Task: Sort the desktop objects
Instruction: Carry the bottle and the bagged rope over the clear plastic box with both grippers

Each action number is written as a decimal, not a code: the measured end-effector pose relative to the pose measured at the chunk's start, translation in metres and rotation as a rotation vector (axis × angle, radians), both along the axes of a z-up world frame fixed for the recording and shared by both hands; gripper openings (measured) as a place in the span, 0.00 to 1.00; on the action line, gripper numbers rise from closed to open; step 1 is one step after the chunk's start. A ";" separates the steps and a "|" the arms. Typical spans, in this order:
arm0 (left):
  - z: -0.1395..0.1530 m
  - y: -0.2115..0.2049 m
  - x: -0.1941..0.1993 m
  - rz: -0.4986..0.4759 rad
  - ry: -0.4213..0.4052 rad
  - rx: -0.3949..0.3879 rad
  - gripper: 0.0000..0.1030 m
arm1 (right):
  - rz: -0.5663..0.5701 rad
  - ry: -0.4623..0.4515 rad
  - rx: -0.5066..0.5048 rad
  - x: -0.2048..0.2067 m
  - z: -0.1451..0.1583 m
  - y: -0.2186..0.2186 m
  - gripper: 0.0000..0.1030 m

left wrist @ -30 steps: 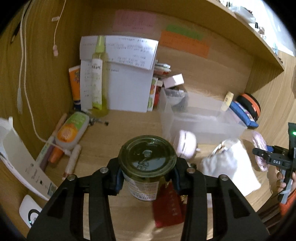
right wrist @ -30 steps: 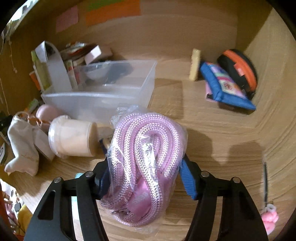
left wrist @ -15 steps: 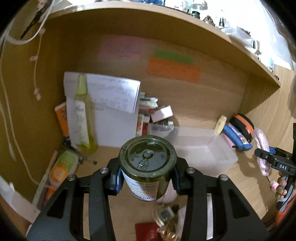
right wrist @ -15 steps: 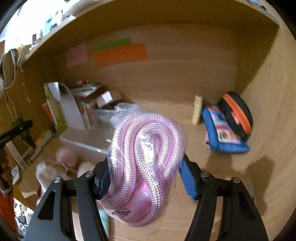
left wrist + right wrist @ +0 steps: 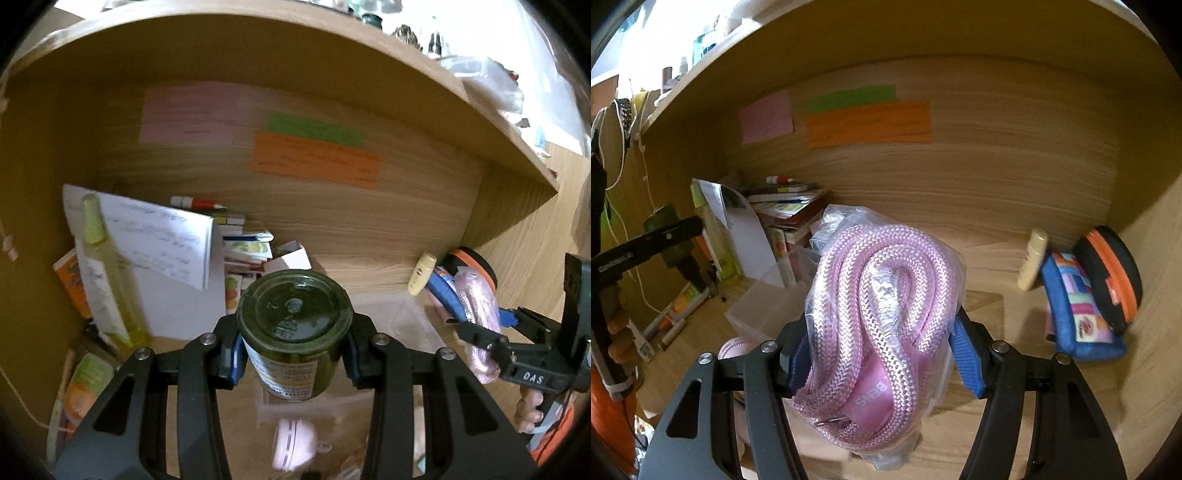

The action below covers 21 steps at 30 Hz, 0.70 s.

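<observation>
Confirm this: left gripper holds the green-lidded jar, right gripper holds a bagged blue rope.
One thing is wrong: the bagged rope in the right gripper is pink, not blue, as the right wrist view shows. The left gripper does hold the green-lidded jar.

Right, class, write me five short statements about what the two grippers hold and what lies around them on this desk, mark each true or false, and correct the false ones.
1. The left gripper is shut on a green jar. True.
2. The right gripper is open and holds nothing. False: it is shut on a bagged pink rope.
3. The green sticky note sits above the orange sticky note on the back wall. True.
4. The blue pouch lies inside the clear plastic bin. False: it leans by the right wall, outside the bin.
5. The jar's lid is off. False: the lid is on.
</observation>
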<state>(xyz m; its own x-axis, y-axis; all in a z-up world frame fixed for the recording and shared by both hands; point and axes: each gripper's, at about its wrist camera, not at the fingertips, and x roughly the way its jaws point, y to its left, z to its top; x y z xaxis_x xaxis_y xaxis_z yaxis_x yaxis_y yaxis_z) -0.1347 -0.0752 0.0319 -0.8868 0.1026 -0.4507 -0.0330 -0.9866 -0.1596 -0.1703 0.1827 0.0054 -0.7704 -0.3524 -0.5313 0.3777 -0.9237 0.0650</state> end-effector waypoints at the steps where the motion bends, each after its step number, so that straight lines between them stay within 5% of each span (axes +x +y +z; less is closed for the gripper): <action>1: -0.001 0.002 -0.004 -0.006 -0.003 -0.002 0.40 | 0.003 0.000 0.002 -0.003 -0.001 -0.004 0.59; 12: -0.036 0.025 -0.069 -0.053 -0.113 -0.026 0.40 | 0.028 -0.021 0.074 -0.043 -0.027 -0.043 0.59; 21: -0.068 0.022 -0.081 -0.010 -0.164 -0.015 0.40 | -0.027 -0.103 0.082 -0.073 -0.064 -0.032 0.59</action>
